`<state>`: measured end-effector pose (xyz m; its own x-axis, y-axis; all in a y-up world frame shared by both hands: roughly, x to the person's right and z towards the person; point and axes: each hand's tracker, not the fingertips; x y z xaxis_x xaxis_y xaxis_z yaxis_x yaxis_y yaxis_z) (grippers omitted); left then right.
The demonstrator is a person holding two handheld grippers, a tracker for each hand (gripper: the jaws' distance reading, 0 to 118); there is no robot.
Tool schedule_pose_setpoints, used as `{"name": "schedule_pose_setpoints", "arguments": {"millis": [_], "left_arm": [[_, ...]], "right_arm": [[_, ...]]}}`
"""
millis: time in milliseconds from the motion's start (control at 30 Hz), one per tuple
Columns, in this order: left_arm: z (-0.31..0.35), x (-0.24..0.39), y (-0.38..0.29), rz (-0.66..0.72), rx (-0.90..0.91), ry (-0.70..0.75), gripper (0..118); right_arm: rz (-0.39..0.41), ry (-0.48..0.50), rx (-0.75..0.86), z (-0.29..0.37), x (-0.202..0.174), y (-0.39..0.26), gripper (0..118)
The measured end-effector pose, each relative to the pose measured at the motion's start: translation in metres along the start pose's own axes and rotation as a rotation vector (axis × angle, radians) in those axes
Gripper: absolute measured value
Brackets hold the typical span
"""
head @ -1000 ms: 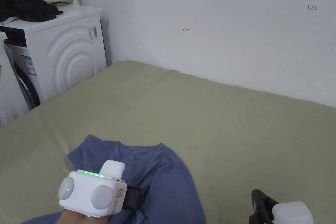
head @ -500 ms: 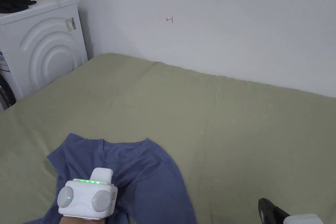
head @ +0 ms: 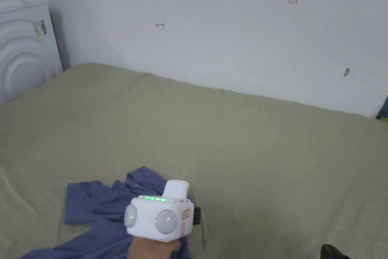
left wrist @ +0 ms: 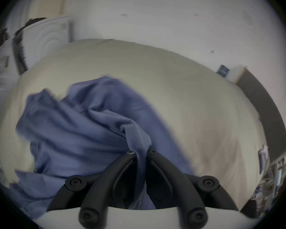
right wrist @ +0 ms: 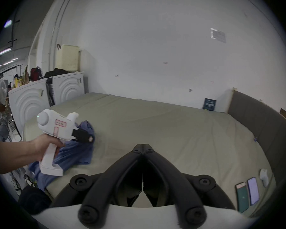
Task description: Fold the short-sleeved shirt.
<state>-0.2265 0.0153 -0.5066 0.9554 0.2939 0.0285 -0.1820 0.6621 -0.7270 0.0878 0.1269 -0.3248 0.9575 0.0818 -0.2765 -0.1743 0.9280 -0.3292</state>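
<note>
The blue shirt (head: 98,214) lies crumpled on the bed (head: 246,149), at the bed's near edge and on the side toward the washing machines (right wrist: 68,88). Part of it hangs over that near edge. The bed has a plain green sheet.

My left tool (left wrist: 140,153) has both jaws squeezed tight on a fold of the shirt, and the cloth bunches up between them. My left hand (right wrist: 46,143) holds this tool just above the shirt.

My right tool (right wrist: 143,145) has its jaws pressed together with nothing between them. It sits near the bed's near edge, well apart from the shirt, over bare sheet.

Two phones (right wrist: 248,194) lie on the bed near its dark headboard (right wrist: 262,125). A white wall (head: 227,24) runs along the far side of the bed.
</note>
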Motion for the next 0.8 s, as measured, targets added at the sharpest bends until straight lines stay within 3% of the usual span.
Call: {"name": "schedule_pose_setpoints", "arguments": {"millis": [300, 433, 600, 667, 700, 733, 767, 800], "left_arm": [[-0.041, 0.259, 0.017, -0.222, 0.001, -0.417, 7], [-0.069, 0.308, -0.004, -0.335, -0.091, -0.359, 7], [-0.121, 0.306, -0.035, -0.293, -0.243, -0.298, 9], [-0.126, 0.306, -0.042, -0.305, -0.253, -0.302, 65], [-0.124, 0.309, -0.044, -0.331, -0.248, -0.252, 77], [-0.119, 0.311, -0.044, -0.361, -0.232, -0.212, 77], [-0.112, 0.312, -0.043, -0.372, -0.222, -0.215, 111], [-0.085, 0.307, -0.04, -0.376, -0.134, -0.255, 118]], "right_arm": [[-0.035, -0.202, -0.002, 0.038, 0.098, -0.006, 0], [-0.057, -0.245, -0.012, 0.038, 0.128, -0.013, 0], [-0.091, -0.264, -0.021, 0.031, 0.145, -0.026, 0], [-0.105, -0.263, -0.011, 0.031, 0.147, -0.028, 0], [-0.107, -0.264, -0.01, 0.031, 0.147, -0.027, 0], [-0.106, -0.262, -0.01, 0.031, 0.147, -0.027, 0], [-0.103, -0.256, -0.011, 0.031, 0.146, -0.027, 0], [-0.096, -0.253, -0.012, 0.033, 0.145, -0.026, 0]]}}
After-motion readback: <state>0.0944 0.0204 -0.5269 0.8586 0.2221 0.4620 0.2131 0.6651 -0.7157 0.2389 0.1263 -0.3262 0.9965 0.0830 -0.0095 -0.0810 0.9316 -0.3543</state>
